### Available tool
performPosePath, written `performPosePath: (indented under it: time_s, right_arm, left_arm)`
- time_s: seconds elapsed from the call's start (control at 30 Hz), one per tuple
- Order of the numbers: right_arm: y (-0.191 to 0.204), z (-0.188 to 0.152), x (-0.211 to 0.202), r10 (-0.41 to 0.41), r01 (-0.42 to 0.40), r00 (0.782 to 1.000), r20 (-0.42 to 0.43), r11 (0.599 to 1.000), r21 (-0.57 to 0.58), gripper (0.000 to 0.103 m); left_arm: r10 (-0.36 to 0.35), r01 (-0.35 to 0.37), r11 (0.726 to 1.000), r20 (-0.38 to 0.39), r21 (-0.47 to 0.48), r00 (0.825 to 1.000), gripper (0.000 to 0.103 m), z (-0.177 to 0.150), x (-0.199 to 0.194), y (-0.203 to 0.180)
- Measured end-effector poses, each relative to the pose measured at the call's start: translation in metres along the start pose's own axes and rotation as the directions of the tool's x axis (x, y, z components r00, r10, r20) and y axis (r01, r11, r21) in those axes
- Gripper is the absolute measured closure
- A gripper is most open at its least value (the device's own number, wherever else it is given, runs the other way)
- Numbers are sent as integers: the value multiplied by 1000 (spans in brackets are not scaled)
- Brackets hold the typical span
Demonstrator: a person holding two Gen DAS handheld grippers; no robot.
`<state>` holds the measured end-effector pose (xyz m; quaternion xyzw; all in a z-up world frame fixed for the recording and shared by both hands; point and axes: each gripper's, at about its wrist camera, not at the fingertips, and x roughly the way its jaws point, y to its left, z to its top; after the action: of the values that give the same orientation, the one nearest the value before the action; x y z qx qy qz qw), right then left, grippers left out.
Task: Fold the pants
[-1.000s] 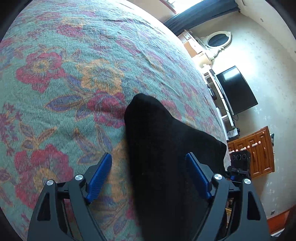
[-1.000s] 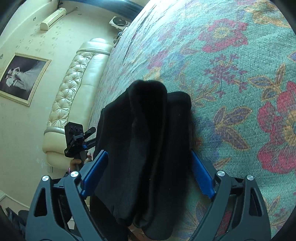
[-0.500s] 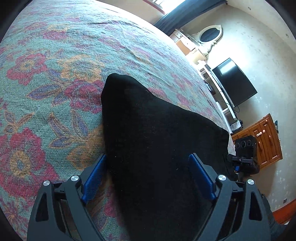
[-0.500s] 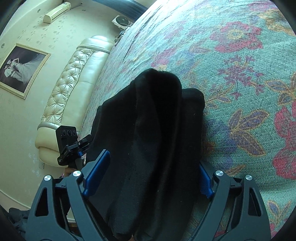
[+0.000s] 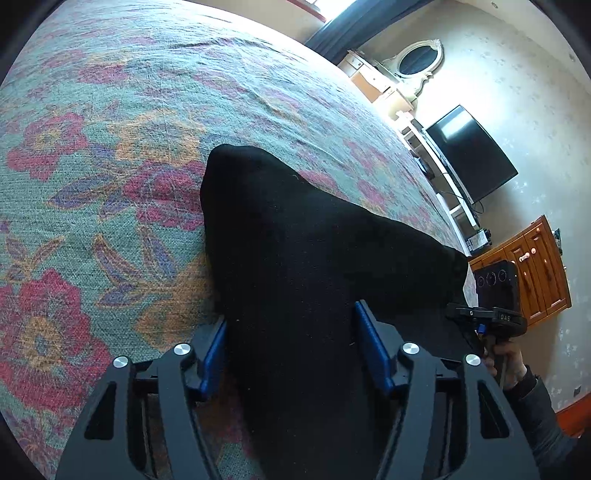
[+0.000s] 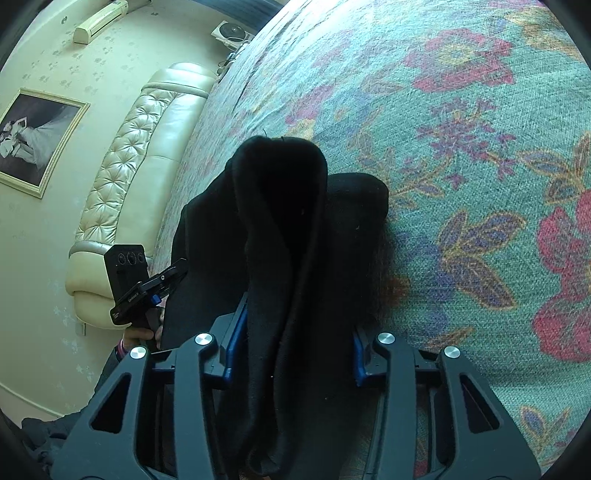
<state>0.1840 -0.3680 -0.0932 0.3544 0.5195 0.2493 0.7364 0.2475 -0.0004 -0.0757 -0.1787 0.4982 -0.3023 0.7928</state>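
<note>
In the left wrist view, the left gripper (image 5: 291, 350) sits nearest, its blue pads (image 5: 373, 350) against a thick bunch of the black pants (image 5: 295, 258). Its jaws have just been closing, and the cloth now fills the whole gap between them, so they are clamped on the pants. Beyond the gripper the pants spread over the near edge of the bed, ending in a rounded tip on the floral bedspread (image 5: 129, 110). At the right, just off the bed's edge, a hand (image 5: 504, 362) in a dark sleeve holds the other gripper's handle. Farther off stand a wooden cabinet (image 5: 535, 269), a black television (image 5: 471, 155) and an oval mirror (image 5: 419, 57) against the wall.

In the right wrist view, the right gripper (image 6: 291, 350) has also just been closing its jaws, and they pinch a folded, layered bundle of the same pants (image 6: 284, 221) that hangs down between the fingers. The bundle lies at the bed's near edge, on the bedspread (image 6: 461, 147). To the left, the other gripper (image 6: 136, 280) is visible beside the cloth. Behind it are a cream tufted headboard (image 6: 140, 147), a framed picture (image 6: 35, 136) and a wall air conditioner (image 6: 99, 22).
</note>
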Motion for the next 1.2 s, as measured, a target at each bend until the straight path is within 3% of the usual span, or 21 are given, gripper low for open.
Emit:
performPosePath:
  time_s: [0.07,0.17,0.7,1.2]
  right_arm:
    - [2,-3,0,4,-4,1000,12,1000,5,62]
    - [2,-7,-1,19,-20,999,35,1000,15,63]
    - [0,-8,8,108,-114,989,105,992,57,67]
    - [33,25,81,185,-188,980,71,981,46,67]
  left_arm:
    - [-6,6,1000,-6,-1,1000,57,0,-1,2]
    - [-9,9,1000,1,8,1000,63,-1,-4,0]
    - [14,-14,1000,29,-6,999,72,8,-21,7]
    - [112,-106,992,81,-72,990,72,42,-56,59]
